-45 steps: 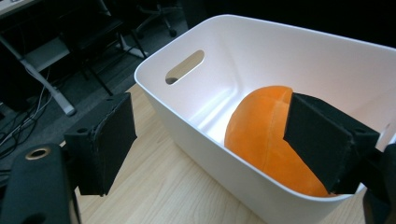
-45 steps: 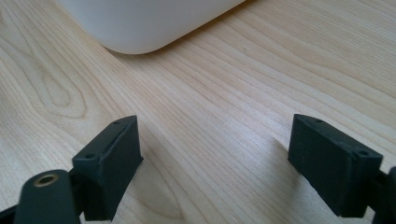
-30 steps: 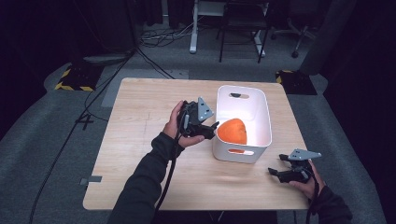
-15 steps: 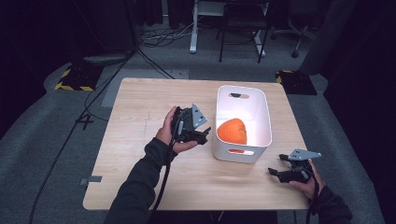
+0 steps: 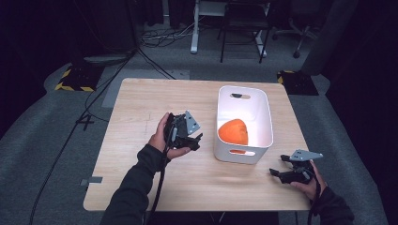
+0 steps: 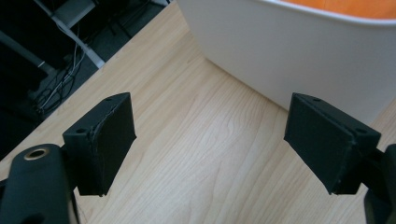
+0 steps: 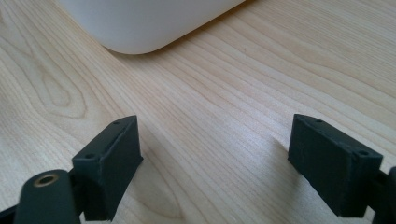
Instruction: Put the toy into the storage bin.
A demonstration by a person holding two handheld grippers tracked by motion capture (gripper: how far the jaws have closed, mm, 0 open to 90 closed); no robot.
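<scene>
Orange ball (image 5: 233,131) sits inside the white bin (image 5: 244,154), near its front end; in your left gripper view only an orange strip (image 6: 345,7) of it shows over the bin rim, up and right of the jaws.

Your left gripper (image 5: 195,139): jaws wide apart, nothing between them, nothing touched. In its own view (image 6: 210,144) you see bare table (image 6: 205,140) in the gap, and the bin wall (image 6: 299,51) stands just ahead of the jaws, closer to the right one. From above, the tips point at the bin's left wall, near it but apart.

Your right gripper (image 5: 278,169): jaws also wide apart, empty. In its own view (image 7: 215,163) there is bare wood in the gap and a rounded bin corner (image 7: 140,23) ahead and toward the left jaw, well clear of both. From above, it sits low at the table's near right corner, tips pointing left, near the bin's front wall but apart.

Neither gripper is in contact with ball or bin.
</scene>
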